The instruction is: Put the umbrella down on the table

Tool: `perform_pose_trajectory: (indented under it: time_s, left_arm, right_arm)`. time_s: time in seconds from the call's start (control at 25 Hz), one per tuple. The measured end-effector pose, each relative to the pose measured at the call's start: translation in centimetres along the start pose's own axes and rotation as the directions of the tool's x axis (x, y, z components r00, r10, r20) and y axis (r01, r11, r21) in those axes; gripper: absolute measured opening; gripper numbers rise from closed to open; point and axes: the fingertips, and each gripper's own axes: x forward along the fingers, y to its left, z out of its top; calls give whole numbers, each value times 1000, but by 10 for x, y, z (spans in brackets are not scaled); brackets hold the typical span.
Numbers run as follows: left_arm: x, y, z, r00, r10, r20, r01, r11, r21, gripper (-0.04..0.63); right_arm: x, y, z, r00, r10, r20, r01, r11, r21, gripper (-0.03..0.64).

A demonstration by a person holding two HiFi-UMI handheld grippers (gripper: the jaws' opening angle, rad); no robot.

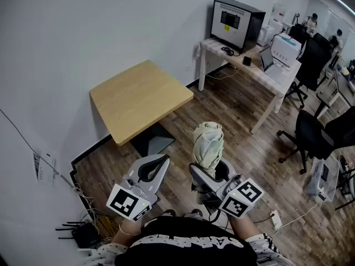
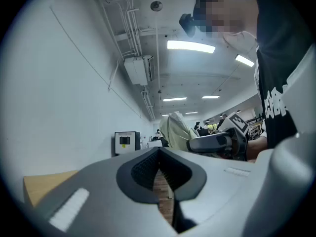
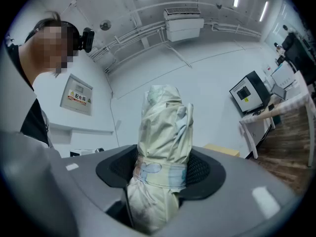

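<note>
Carrying is the step in hand: the right gripper (image 1: 209, 173) clenches the folded umbrella (image 1: 208, 142) upright above the floor (image 1: 244, 112), well short of the wooden table (image 1: 141, 98) (left gripper (image 1: 155, 168) closed, empty). Next, I'd judge, reach forward and lower it flat.

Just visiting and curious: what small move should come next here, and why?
Probably carry the umbrella forward toward the table. The right gripper grips it upright over the floor, short of the table, so it cannot be laid down yet.
</note>
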Motion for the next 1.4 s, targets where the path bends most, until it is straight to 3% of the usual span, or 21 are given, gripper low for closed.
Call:
perform_pose_trajectory:
  time_s: [1.04, 1.4]
  left_arm:
    - [35, -30, -9, 998, -10, -61, 12, 1000, 24, 0]
    - [64, -50, -12, 999, -14, -39, 16, 999, 30, 1]
  right_arm:
    - [-22, -36, 10, 1000, -5, -3, 5, 1000, -12, 293]
    - [-47, -56, 22, 1000, 3, -8, -3, 1000, -13, 293]
